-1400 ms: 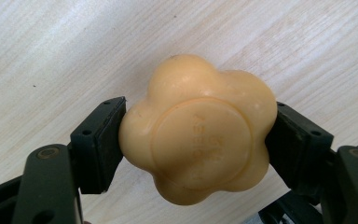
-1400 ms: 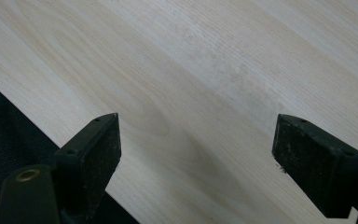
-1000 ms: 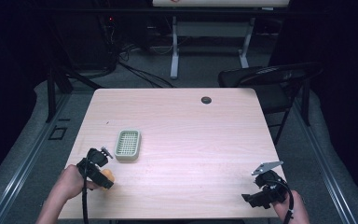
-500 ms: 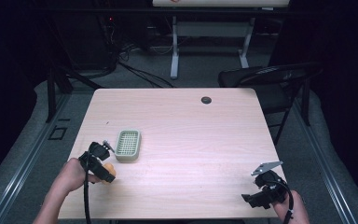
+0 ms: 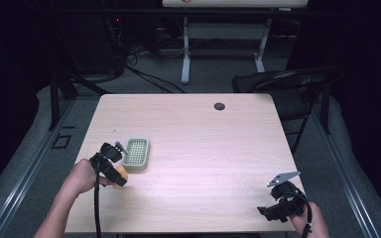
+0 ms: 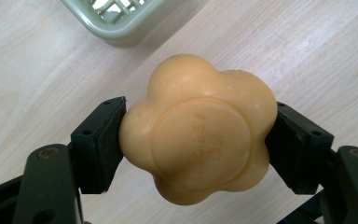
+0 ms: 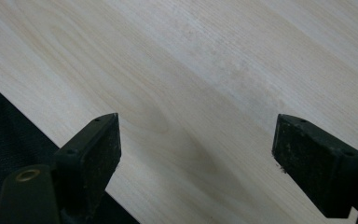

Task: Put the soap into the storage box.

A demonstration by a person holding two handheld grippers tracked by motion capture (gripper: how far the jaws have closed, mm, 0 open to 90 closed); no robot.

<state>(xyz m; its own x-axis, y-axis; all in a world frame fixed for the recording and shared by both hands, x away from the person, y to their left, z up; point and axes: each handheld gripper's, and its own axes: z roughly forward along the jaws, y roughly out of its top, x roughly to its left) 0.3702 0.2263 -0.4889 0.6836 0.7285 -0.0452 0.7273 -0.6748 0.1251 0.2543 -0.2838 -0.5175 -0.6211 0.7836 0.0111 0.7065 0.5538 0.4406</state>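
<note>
**You hold the soap in your left tongs, next to the green dish**

Your left gripper [image 6: 196,149] is squeezing a soap [image 6: 196,143]. The soap is orange and shaped like a flower with round bumps. It has a round stamp with letters in the middle, but they are too faint to read. One black jaw presses on its left side and the other jaw presses on its right side. The soap sits snug between them.

In the high view, your left gripper [image 5: 113,167] is near the left edge of the table [image 5: 213,148], close to you. The soap [image 5: 121,173] peeks out as a little orange spot. It is just beside the near end of the green dish [image 5: 136,154]. The dish has a grid of small holes in it. In the left gripper view, a corner of the green dish [image 6: 121,21] shows just past the soap.

Your right gripper [image 5: 279,203] is far from the soap, at the near right corner of the table. Its jaws are wide apart and nothing is between them. In the right gripper view, your right gripper [image 7: 196,147] looks down on bare pale wood, close to the table's edge.

A small dark round thing [image 5: 220,106] lies on the far side of the table. A black chair [image 5: 283,82] stands behind the table on the right.
</note>
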